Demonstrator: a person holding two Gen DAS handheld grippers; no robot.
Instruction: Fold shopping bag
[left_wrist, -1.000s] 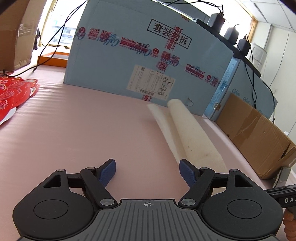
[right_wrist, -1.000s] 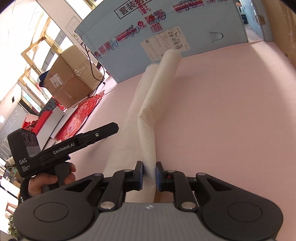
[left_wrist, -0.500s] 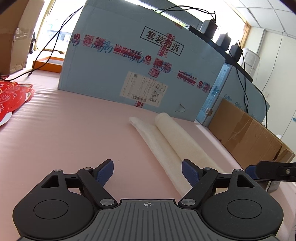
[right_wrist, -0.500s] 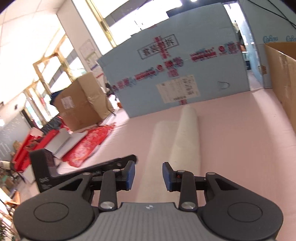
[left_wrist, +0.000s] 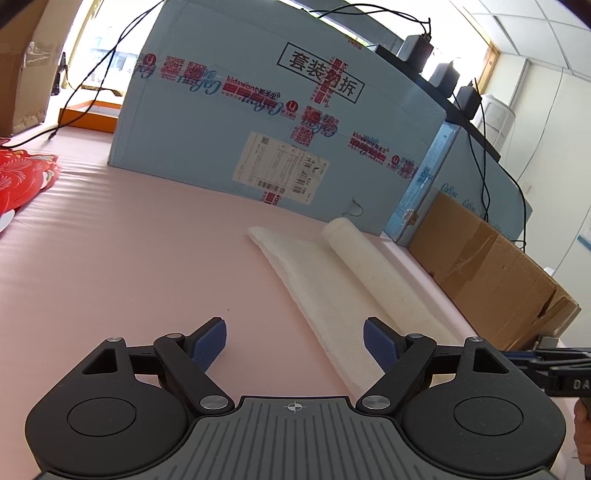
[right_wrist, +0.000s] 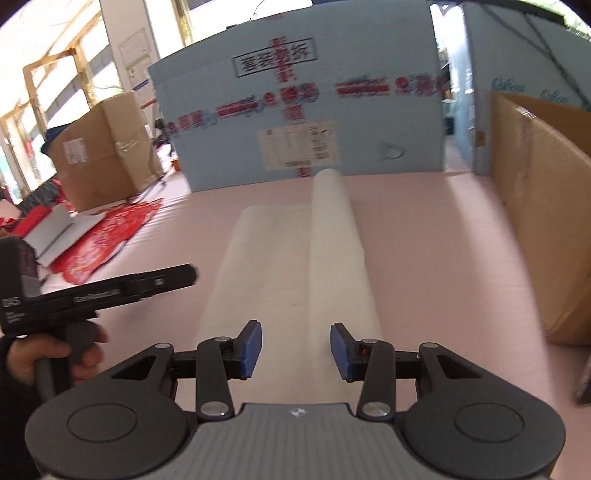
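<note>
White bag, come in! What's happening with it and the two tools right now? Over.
Left tool open, empty. Right tool opening, pads off the cloth. Long white fabric shopping bag lies flat on pink table, one edge rolled. Nothing in the way.

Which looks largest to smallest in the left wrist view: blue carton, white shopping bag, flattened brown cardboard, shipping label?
1. blue carton, by far the largest.
2. and 3. white shopping bag and flattened brown cardboard: similar, and the fisheye edge stretches the cardboard, so unranked.
4. shipping label, smallest.
</note>
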